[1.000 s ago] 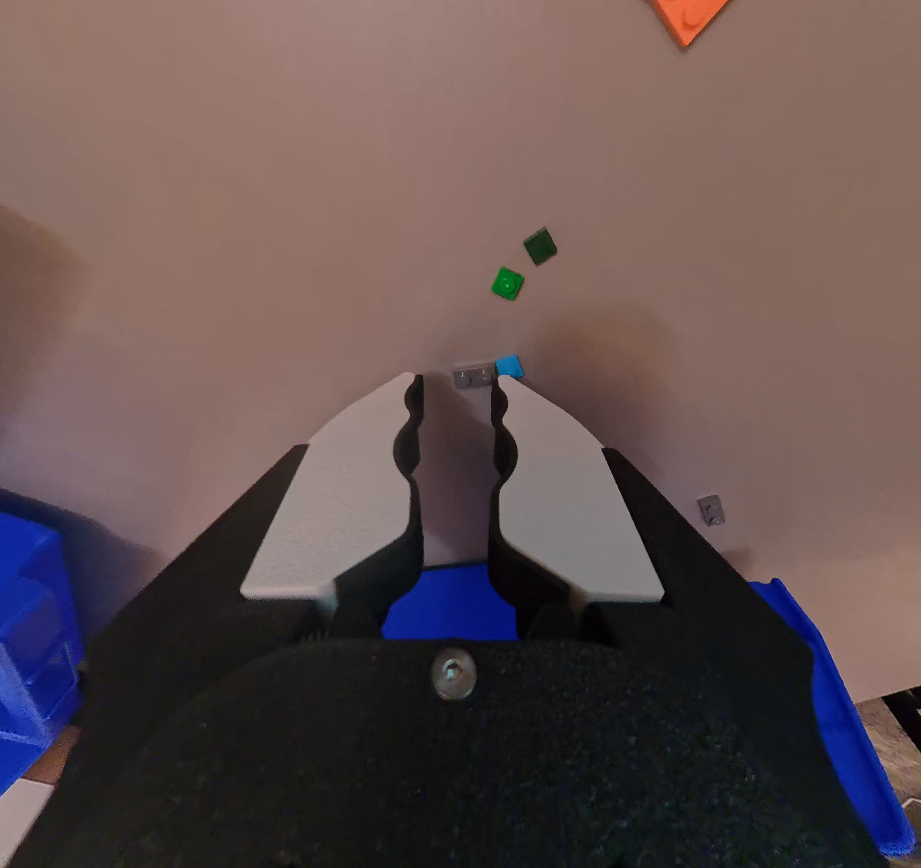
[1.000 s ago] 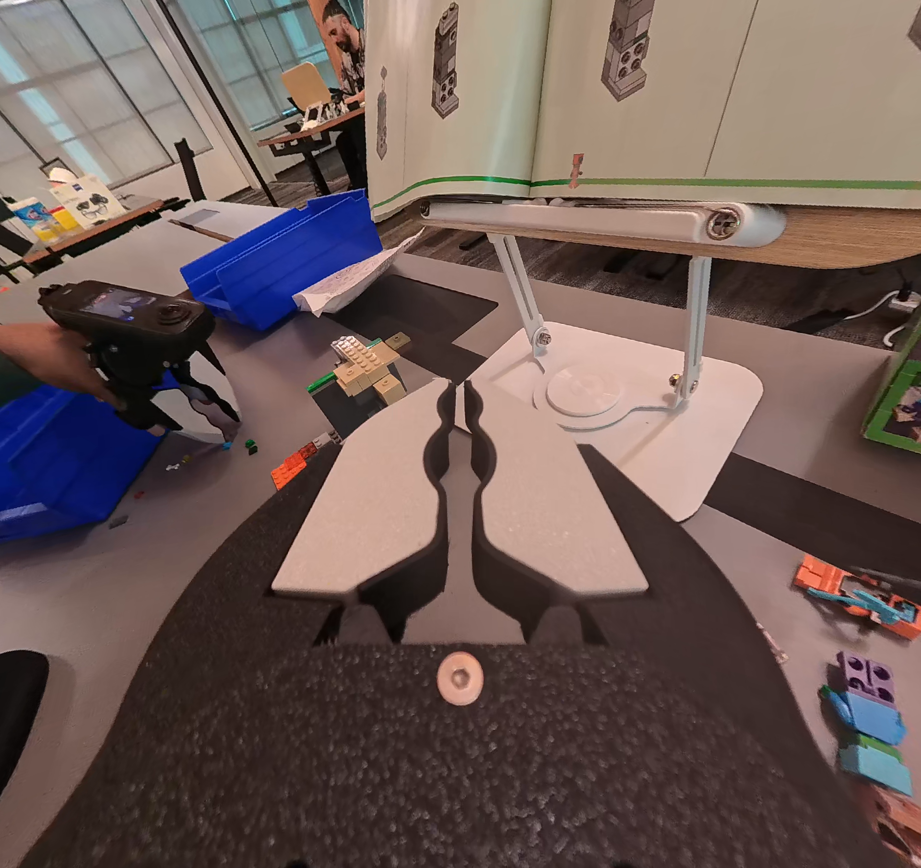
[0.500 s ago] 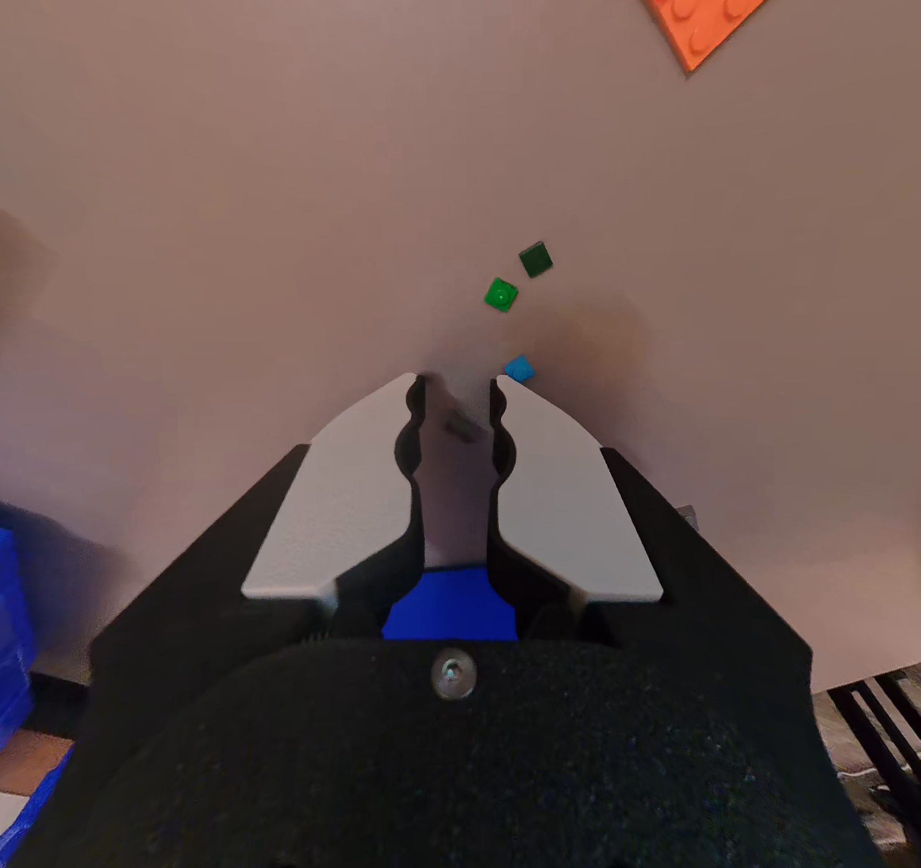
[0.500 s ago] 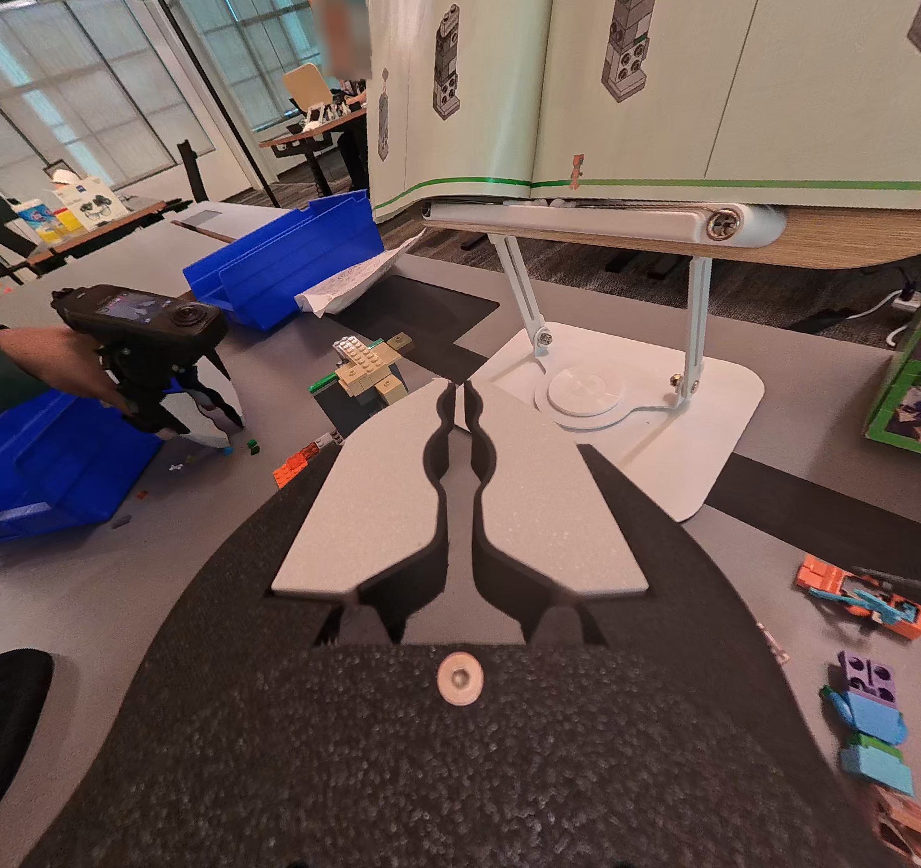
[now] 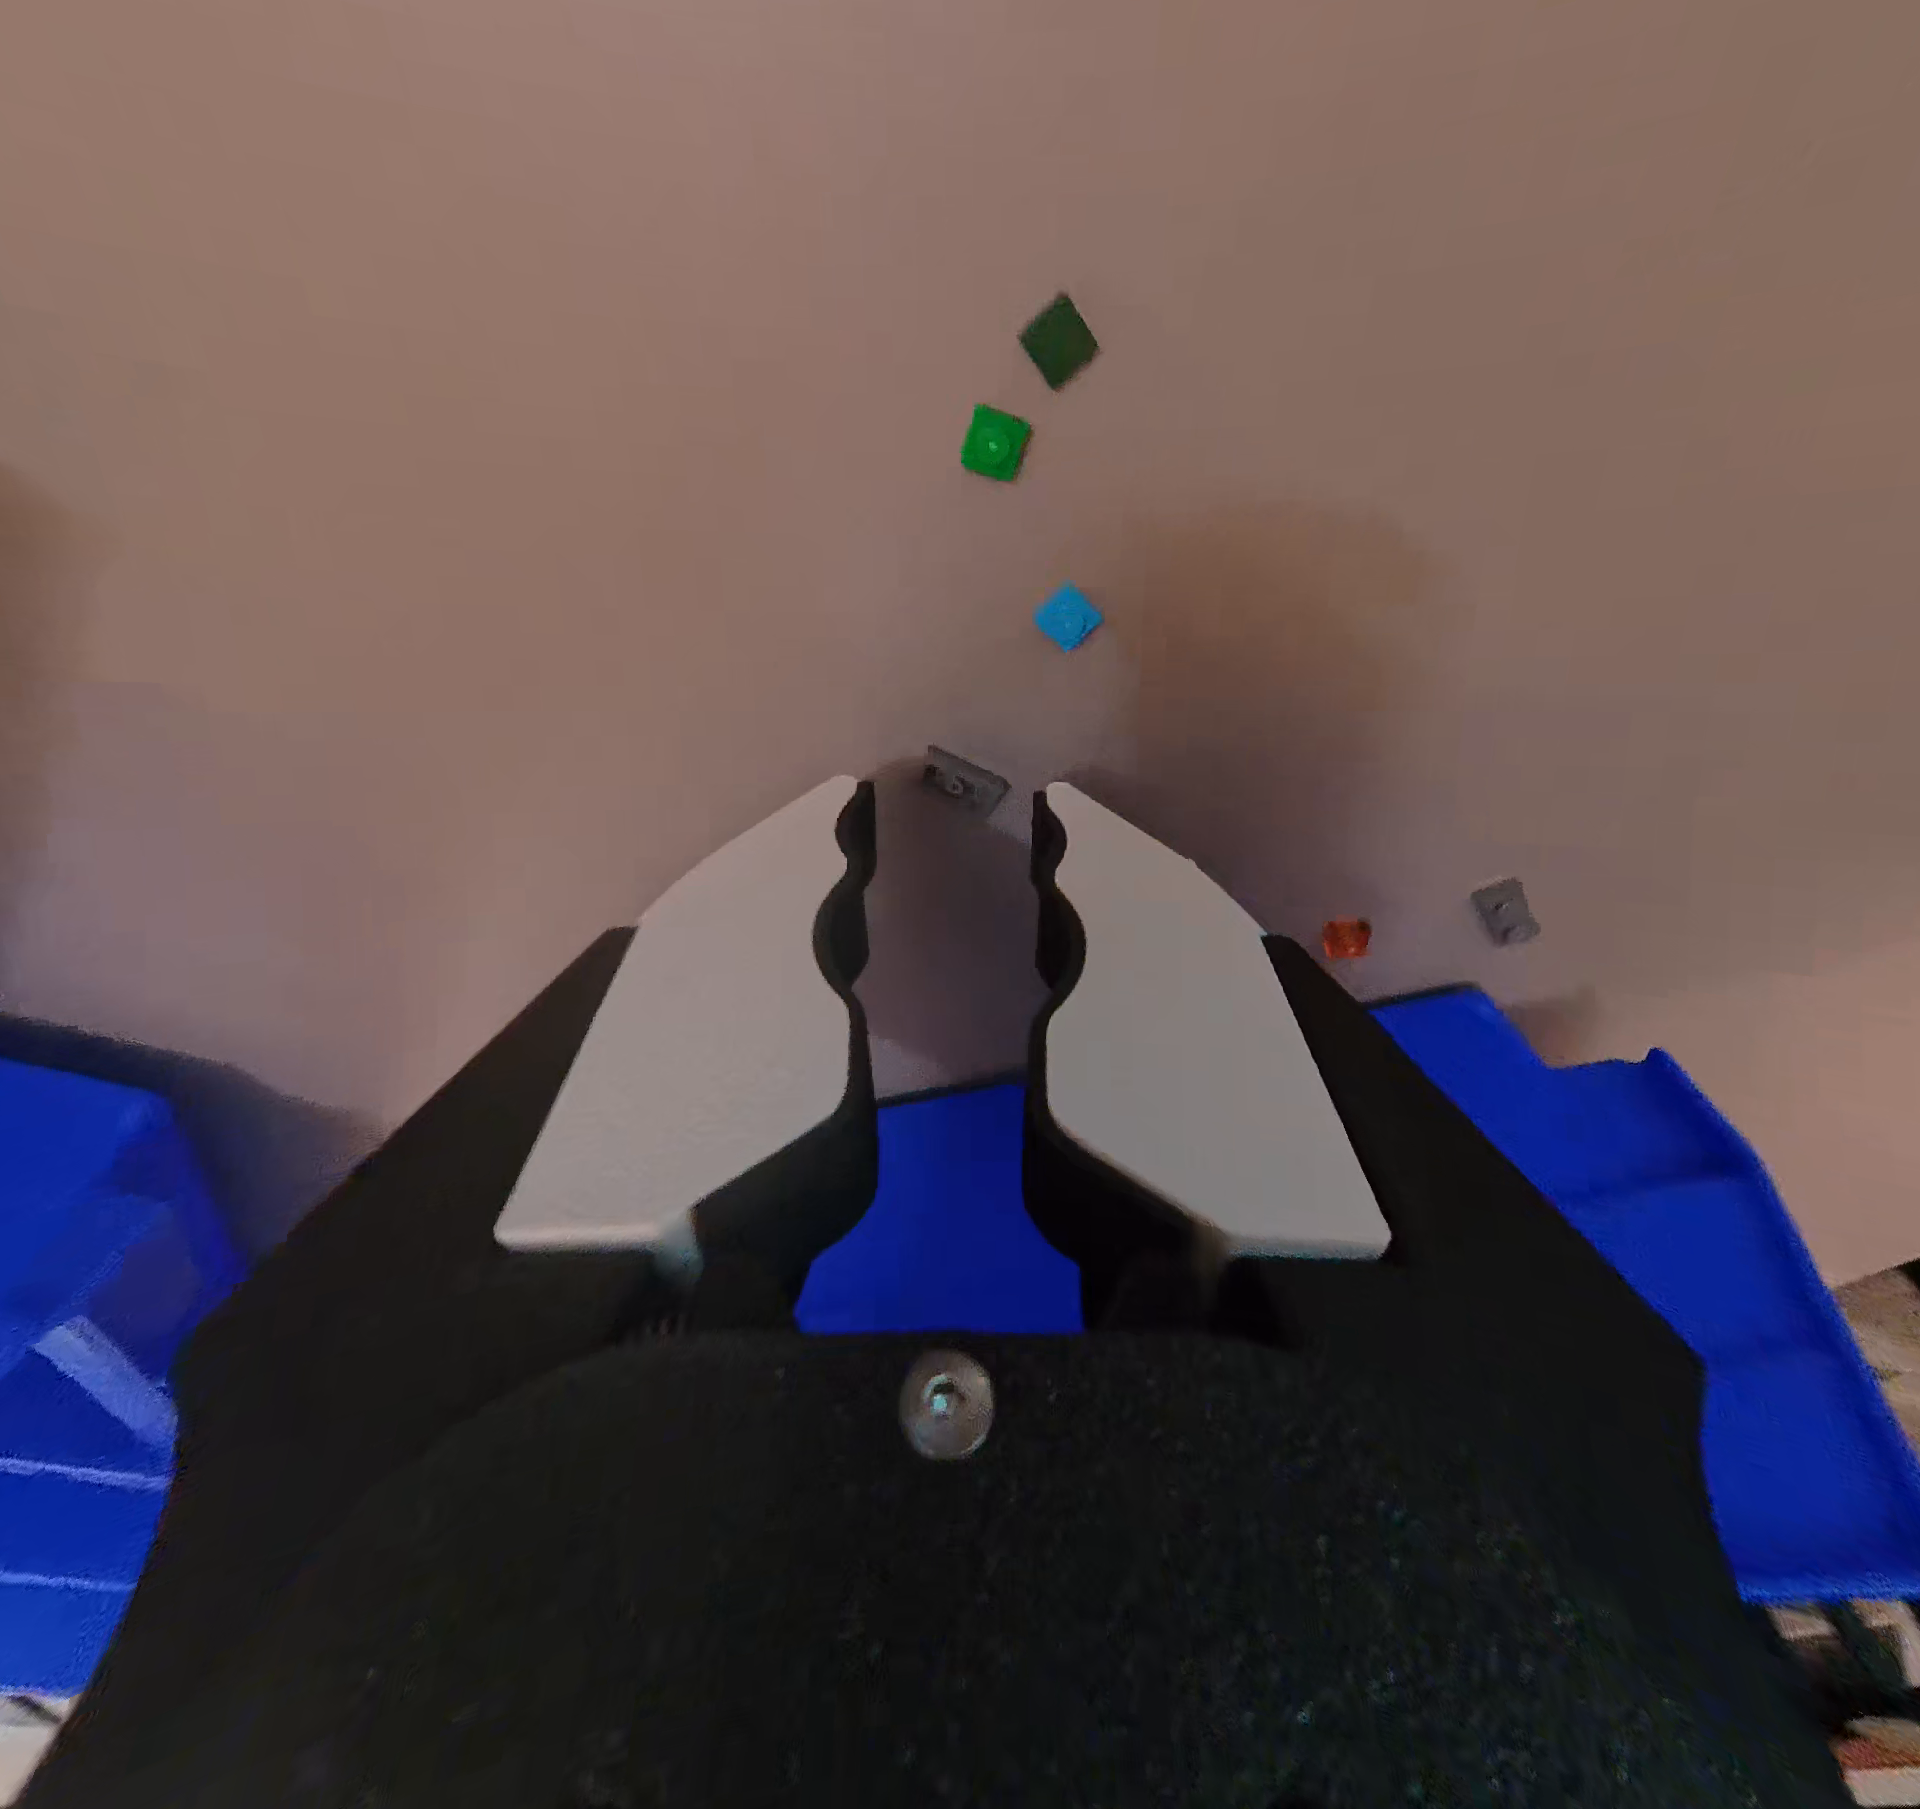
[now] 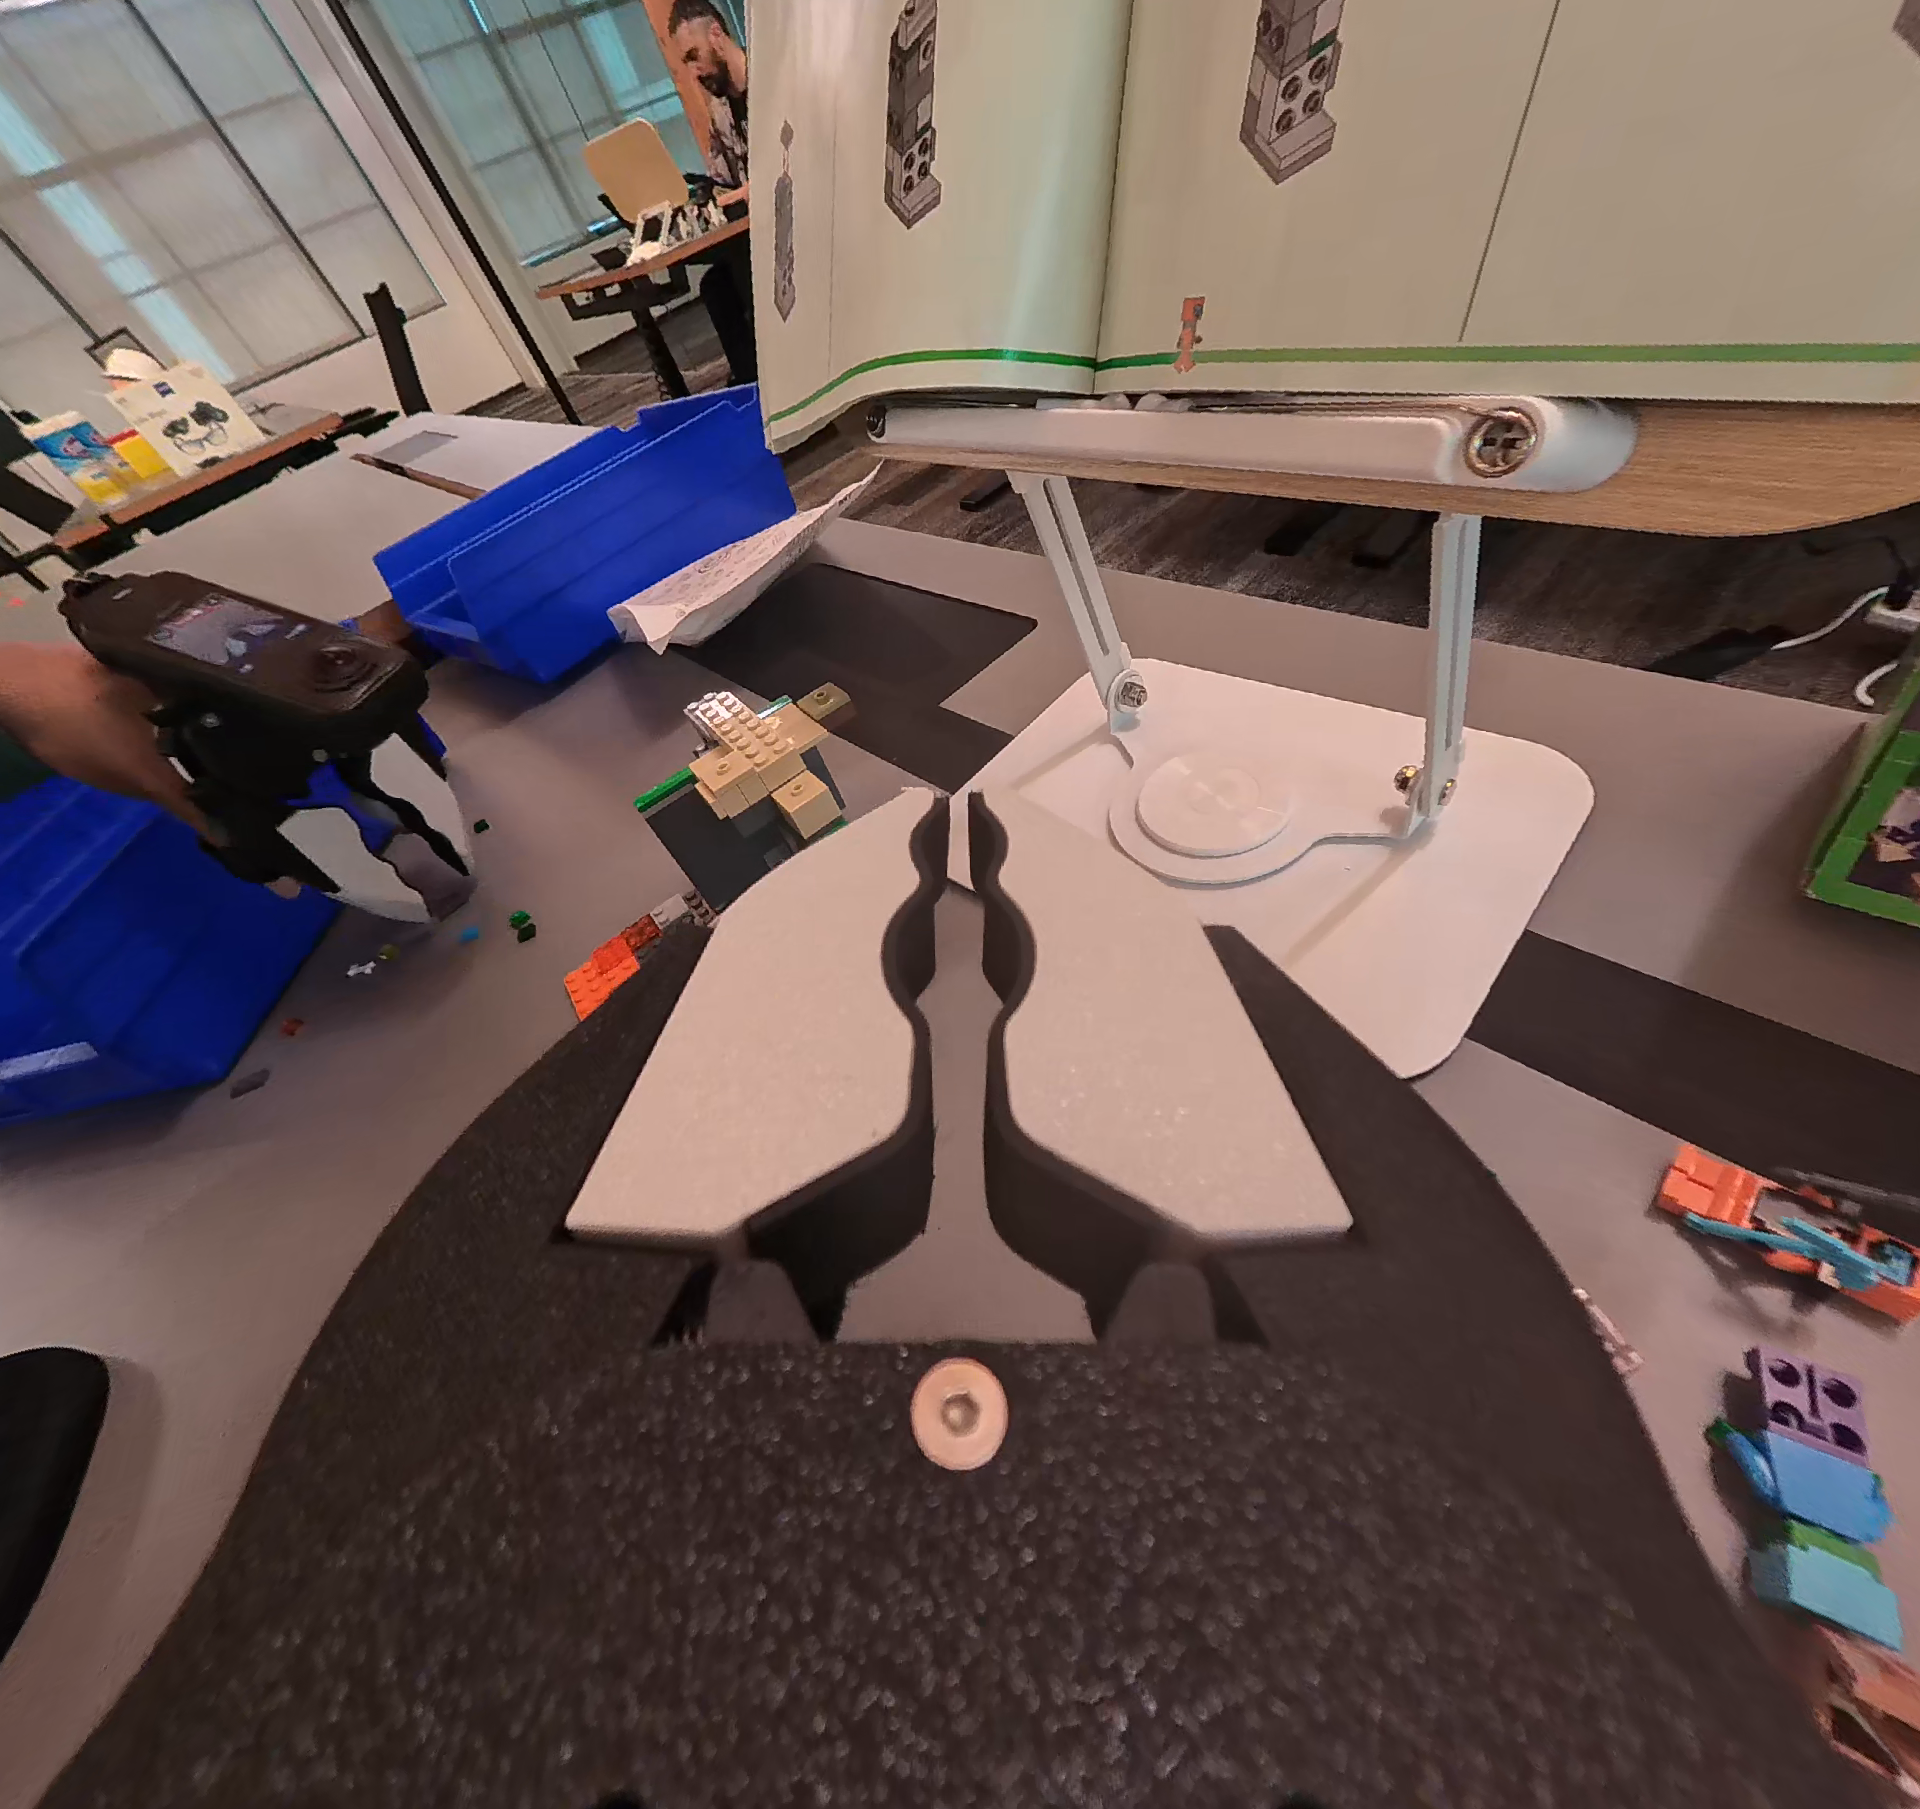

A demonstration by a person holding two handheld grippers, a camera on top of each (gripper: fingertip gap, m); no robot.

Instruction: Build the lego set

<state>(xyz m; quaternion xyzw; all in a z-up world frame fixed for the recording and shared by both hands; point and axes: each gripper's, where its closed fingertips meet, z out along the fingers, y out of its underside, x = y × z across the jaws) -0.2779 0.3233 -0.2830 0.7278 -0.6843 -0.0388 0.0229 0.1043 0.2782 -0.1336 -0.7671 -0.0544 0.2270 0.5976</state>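
Left wrist view: the left hand-held gripper (image 5: 951,791) points down at the grey tabletop (image 5: 520,357), its two fingers spread with a clear gap and nothing between them. A small grey plate (image 5: 966,780) lies on the tabletop just beyond the fingertips, at the centre of the frame. Above it in the picture sit a light blue stud piece (image 5: 1068,617), then a bright green stud piece (image 5: 995,443), then a dark green tile (image 5: 1058,340) — all apart from one another. At the right, near the gripper's edge, lie a small orange piece (image 5: 1347,938) and another grey piece (image 5: 1504,909). A blue bin (image 5: 1662,1240) shows at the lower right and lower left, and in the gap between the fingers.

Right wrist view: the right hand-held gripper (image 6: 958,799) hovers over the tabletop with its fingers nearly pressed together — only a thin slit at the tips, holding nothing. Just left of its tips stands the partly built lego model (image 6: 764,772), tan and grey on a dark base. An orange plate (image 6: 608,970) lies below it in the frame. At the left edge a hand (image 6: 73,720) holds the left hand-held gripper above the scattered small pieces, beside a blue bin. The open instruction booklet (image 6: 1351,149) rests on a white stand (image 6: 1351,824) in the upper right. Small built pieces in orange, purple and blue lie at the lower right.
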